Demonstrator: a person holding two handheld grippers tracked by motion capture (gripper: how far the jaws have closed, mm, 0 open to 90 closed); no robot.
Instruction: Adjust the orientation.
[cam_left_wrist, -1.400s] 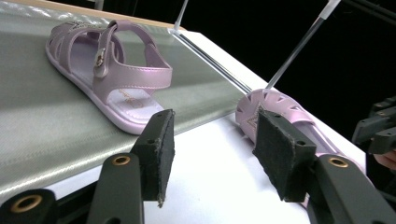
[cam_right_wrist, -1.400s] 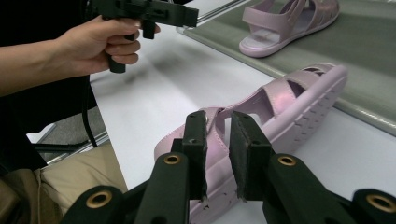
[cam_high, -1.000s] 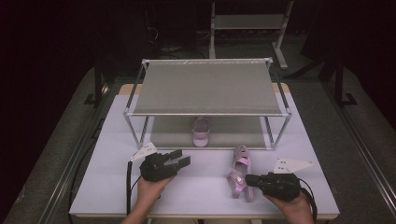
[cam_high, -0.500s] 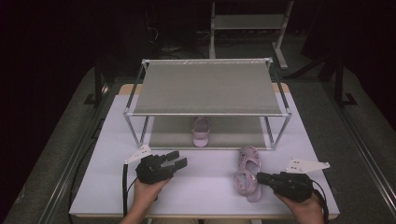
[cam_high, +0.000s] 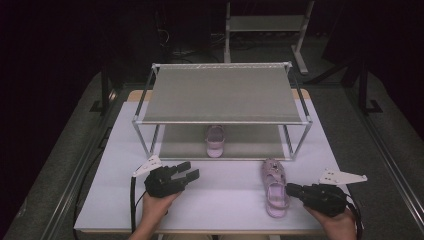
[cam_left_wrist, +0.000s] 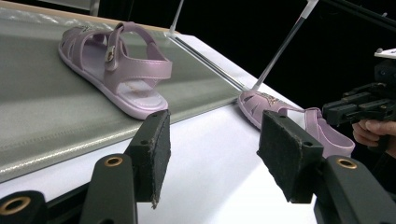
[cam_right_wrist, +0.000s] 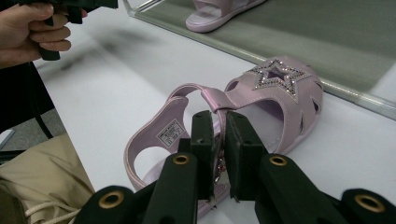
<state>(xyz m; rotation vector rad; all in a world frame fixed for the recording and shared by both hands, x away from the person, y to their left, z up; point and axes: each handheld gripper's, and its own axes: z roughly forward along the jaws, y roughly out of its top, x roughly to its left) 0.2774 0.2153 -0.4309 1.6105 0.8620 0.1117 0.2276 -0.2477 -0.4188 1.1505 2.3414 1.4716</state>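
Since a second ago, the second sandal (cam_high: 274, 187) has been laid flat, its strap clamped by the right gripper (cam_right_wrist: 218, 140); the left gripper (cam_high: 186, 172) is held open, one sandal (cam_high: 215, 141) already shelved.

Bare white table (cam_high: 225, 192) lay open between the grippers; the shelf rack (cam_high: 222, 95) and a sandal (cam_high: 274, 187) blocked beyond.

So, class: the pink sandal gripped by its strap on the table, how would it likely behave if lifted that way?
The sandal would probably dangle and swing, since the right gripper pinches only its thin strap. It looks light: small, with an open, cut-out upper. The glossy surface may slip a little.
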